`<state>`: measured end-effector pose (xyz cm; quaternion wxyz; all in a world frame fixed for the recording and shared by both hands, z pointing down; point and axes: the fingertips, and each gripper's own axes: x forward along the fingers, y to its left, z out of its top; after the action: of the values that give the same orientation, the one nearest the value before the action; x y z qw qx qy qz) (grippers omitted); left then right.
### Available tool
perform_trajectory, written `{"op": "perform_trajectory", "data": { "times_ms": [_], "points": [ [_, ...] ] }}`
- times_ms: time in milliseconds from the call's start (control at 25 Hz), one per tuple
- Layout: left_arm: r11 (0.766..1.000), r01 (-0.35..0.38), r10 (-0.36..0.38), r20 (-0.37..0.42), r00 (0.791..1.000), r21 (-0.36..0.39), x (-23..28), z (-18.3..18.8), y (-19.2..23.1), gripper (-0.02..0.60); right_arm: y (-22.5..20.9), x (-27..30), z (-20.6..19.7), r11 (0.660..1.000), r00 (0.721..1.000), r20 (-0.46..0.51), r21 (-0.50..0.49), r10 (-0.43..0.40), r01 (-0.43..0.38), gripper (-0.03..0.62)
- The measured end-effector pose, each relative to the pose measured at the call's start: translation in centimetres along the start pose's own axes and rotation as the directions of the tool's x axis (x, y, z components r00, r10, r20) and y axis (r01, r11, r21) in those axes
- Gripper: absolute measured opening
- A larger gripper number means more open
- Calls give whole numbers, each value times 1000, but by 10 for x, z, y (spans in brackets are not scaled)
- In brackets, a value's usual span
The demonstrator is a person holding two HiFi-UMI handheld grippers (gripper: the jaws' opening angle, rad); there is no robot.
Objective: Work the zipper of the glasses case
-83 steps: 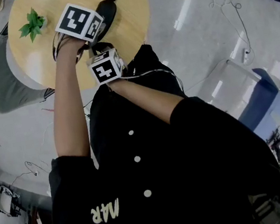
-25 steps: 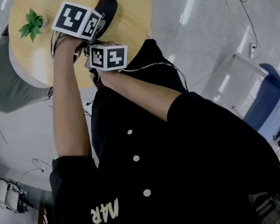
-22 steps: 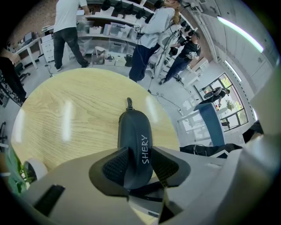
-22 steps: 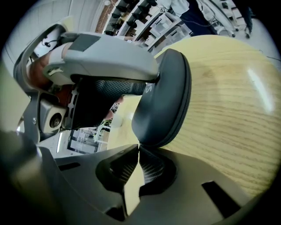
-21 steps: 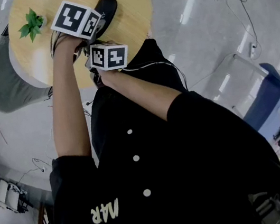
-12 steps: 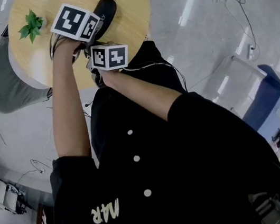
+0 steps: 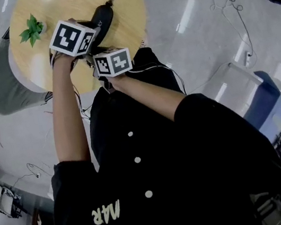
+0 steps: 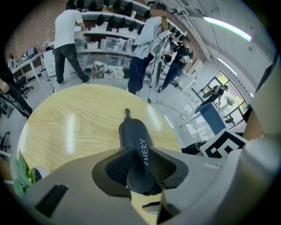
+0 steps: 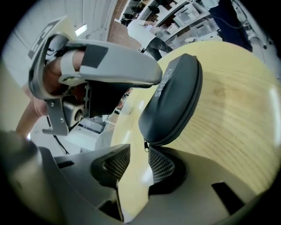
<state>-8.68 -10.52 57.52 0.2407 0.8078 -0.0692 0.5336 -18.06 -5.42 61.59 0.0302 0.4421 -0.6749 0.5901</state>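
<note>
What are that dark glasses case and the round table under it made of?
The glasses case looks like a stiff shell in matte dark leatherette or fabric: smooth, dull, zipper round its edge. The table seems pale wood or wood-look laminate: grain lines, soft sheen from the lights.

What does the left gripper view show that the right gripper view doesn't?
Only the left gripper view: a green plant and the little tab at the glasses case's far end. Only the right gripper view: the zipper pull hanging between the right gripper's jaws, which have just been opening. Both: the black case, the round wooden table, and the left gripper clamped on the case.
</note>
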Motion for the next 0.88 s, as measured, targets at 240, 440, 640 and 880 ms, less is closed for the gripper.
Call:
{"op": "perform_trajectory", "data": {
  "times_ms": [240,440,640,880],
  "points": [
    [999,-47,50,194,980,-20,-23,20,-8,25,-7,-36,2,995,994,-103,-96,21,-31,118],
    [991,-120,134,281,950,-65,-44,27,-5,12,-5,-37,-8,995,979,-181,-22,88,-93,140],
    [984,-152,175,342,923,-93,-65,29,-2,11,13,-42,-10,986,967,-223,-79,126,-146,123],
    [974,-196,227,490,841,-115,-114,36,-20,4,44,-88,23,950,954,-193,-170,229,-263,3]
  ]
}}
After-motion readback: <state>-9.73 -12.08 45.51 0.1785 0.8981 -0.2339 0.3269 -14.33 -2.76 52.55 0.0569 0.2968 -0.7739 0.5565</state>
